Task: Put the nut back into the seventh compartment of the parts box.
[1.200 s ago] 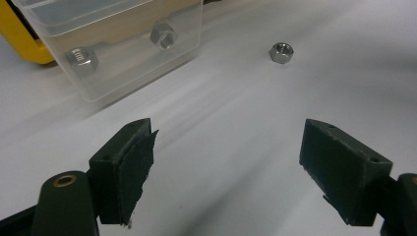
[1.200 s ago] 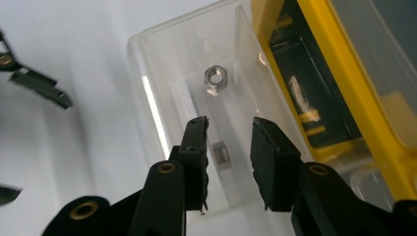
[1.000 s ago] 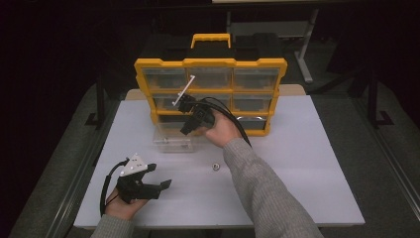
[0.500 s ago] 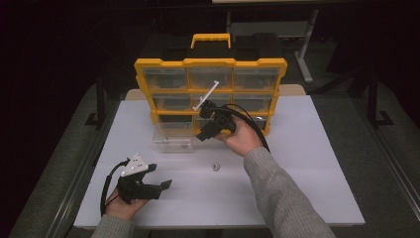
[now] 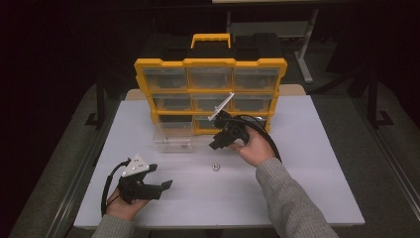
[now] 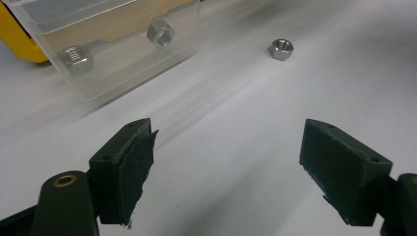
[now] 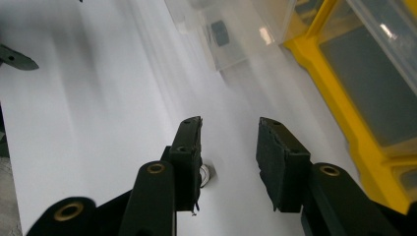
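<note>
At about seven o'clock on the white table (image 5: 297,198), the left gripper (image 5: 163,185) rests low in the person's left hand (image 5: 123,207), its black jaws spread wide and empty, pointing toward three o'clock; from the left gripper view the gap faces open tabletop. Ahead of it, toward eleven o'clock from that hand, sits the clear plastic drawer (image 5: 173,139) pulled out of the organiser, with two steel hex nuts (image 6: 160,34) lying inside against its front wall. At the table's centre lies the small loose silver hex nut (image 5: 215,166), which I judge to be the thing being collected, likely for that drawer. Just past it at one o'clock hovers the right gripper (image 5: 214,145), held in the right hand (image 5: 255,148), jaws parted to a modest gap and holding nothing; in the right gripper view the nut peeks out just behind the left jaw. To do this step well, the right hand should centre the nut between the jaws, drop straight down until the pads almost meet the table, then close slowly across two flats so the nut does not skid away. Behind, at twelve o'clock, stands the yellow-framed organiser with clear drawers (image 5: 210,94); its frame and the trailing black cable (image 5: 270,141) crowd the right hand, and the drawer's wall needs clearing on the way in.
</note>
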Demonstrator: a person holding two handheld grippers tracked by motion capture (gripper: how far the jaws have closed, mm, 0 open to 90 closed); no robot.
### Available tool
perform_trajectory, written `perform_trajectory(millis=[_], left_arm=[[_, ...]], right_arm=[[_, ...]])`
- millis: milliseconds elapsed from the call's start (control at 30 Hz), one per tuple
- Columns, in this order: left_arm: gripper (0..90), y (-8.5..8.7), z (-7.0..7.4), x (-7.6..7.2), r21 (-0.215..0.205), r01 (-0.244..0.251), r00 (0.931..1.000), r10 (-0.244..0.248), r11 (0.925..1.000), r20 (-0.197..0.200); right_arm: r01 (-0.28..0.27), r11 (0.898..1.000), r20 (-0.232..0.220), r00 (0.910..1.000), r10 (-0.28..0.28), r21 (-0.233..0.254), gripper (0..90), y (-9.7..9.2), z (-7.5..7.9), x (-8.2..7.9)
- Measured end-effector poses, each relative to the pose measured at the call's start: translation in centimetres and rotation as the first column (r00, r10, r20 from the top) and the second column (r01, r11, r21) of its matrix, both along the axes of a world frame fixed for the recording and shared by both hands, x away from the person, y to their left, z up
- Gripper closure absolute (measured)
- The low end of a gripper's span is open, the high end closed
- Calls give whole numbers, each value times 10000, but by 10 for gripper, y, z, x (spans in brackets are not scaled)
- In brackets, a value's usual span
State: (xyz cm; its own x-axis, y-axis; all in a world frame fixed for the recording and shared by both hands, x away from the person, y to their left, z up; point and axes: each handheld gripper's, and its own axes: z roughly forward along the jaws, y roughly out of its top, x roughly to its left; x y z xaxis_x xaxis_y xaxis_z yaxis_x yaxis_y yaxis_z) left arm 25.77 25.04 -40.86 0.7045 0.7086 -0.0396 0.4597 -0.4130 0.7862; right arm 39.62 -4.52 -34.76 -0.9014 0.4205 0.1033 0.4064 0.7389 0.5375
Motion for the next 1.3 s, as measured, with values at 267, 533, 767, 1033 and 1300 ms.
perform_trajectory(millis=[267,533,767,1033,1300], left_arm=[[202,0,0,0,14,5,10000,-5,10000,3],[202,0,0,0,-9,-1,10000,1,10000,4],[202,0,0,0,-13,1,10000,-1,10000,-10],[203,0,0,0,-12,3,10000,-3,10000,-4],[202,0,0,0,-47,-31,10000,31,10000,9]], right_arm=[[136,9999,-182,9997,-136,-42,588,-6,-14,-4],[220,9998,-280,9994,-221,-28,582,-11,-22,-7],[238,9997,-333,9992,-240,-74,579,-13,-29,-9],[201,9997,-360,9991,-205,-104,576,-14,-35,-11],[19,9999,-506,9987,-27,-148,573,-9,-44,-15]])
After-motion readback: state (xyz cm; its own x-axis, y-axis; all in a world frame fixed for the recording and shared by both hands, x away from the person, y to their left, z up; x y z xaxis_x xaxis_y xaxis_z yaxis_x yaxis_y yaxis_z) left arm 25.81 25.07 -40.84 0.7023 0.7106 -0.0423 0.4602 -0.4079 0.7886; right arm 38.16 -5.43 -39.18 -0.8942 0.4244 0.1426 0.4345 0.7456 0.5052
